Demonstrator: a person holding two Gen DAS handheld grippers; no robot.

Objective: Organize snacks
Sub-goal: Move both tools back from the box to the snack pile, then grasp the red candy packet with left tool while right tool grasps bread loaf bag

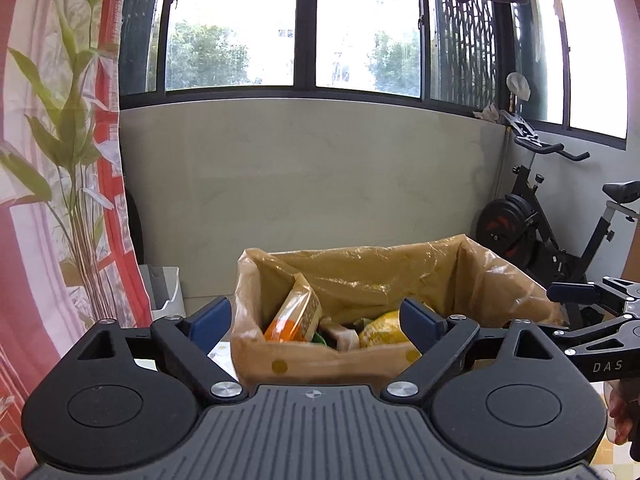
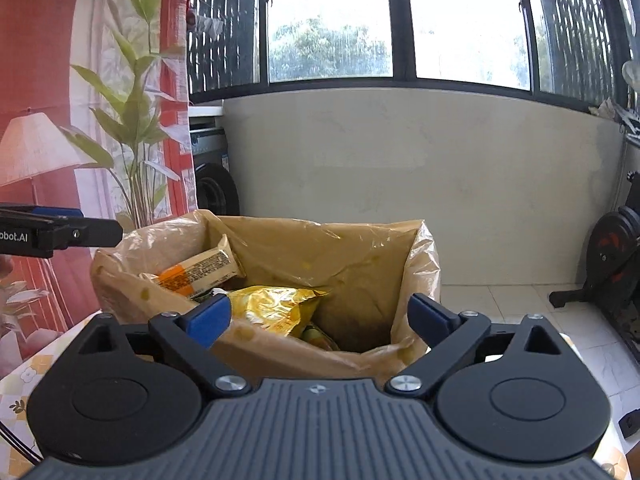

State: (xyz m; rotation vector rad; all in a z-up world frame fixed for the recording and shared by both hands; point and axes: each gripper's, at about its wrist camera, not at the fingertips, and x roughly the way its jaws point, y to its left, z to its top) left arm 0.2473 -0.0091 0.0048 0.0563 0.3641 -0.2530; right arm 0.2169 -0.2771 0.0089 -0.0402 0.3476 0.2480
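Observation:
A brown box lined with a yellowish plastic bag (image 1: 400,276) (image 2: 360,256) stands just ahead of both grippers. Inside lie an orange-and-cream snack packet (image 1: 296,316) (image 2: 200,270), a shiny yellow snack bag (image 1: 384,330) (image 2: 276,306) and smaller packets beneath them. My left gripper (image 1: 316,320) is open in front of the box's near left corner, nothing between its blue pads. My right gripper (image 2: 320,316) is open over the box's near rim, also with nothing between its pads. The right gripper's finger (image 1: 576,292) shows at the right of the left wrist view.
A curtain printed with plants (image 1: 60,160) hangs at the left. An exercise bike (image 1: 544,220) stands at the right by the tiled wall (image 1: 320,184) under the windows. A floral tablecloth (image 2: 20,384) covers the table under the box. A white bin (image 1: 166,292) sits on the floor behind.

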